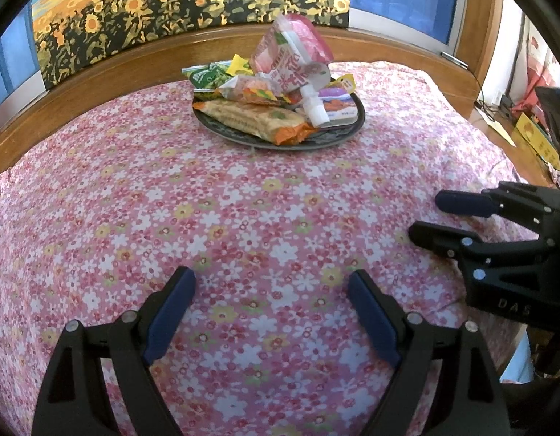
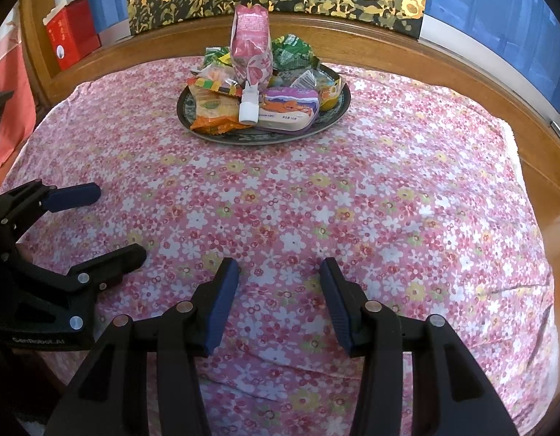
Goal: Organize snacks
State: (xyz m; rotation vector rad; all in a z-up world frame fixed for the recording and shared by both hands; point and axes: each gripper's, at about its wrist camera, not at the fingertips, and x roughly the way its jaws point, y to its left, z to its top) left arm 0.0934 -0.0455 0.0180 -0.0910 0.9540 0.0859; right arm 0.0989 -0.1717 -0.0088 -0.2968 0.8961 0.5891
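A dark round plate (image 1: 349, 131) (image 2: 331, 118) sits at the far middle of the floral tablecloth, piled with several snack packs. A pink spouted pouch (image 1: 298, 58) (image 2: 251, 47) leans on top of the heap, white cap down. An orange cracker pack (image 1: 254, 118) (image 2: 212, 109) and a purple tin (image 1: 338, 105) (image 2: 291, 107) lie at the plate's near side. My left gripper (image 1: 272, 283) (image 2: 118, 223) hovers open over bare cloth, well short of the plate. My right gripper (image 2: 280, 269) (image 1: 423, 216) stands open beside it, with nothing between its fingers.
The pink floral cloth (image 1: 243, 218) covers a wooden table with a raised rim (image 1: 98, 83). A sunflower painting (image 1: 171, 11) stands behind the plate. A red box (image 2: 73, 32) stands at the far left in the right wrist view. Cables and clutter (image 1: 505, 105) lie beyond the right edge.
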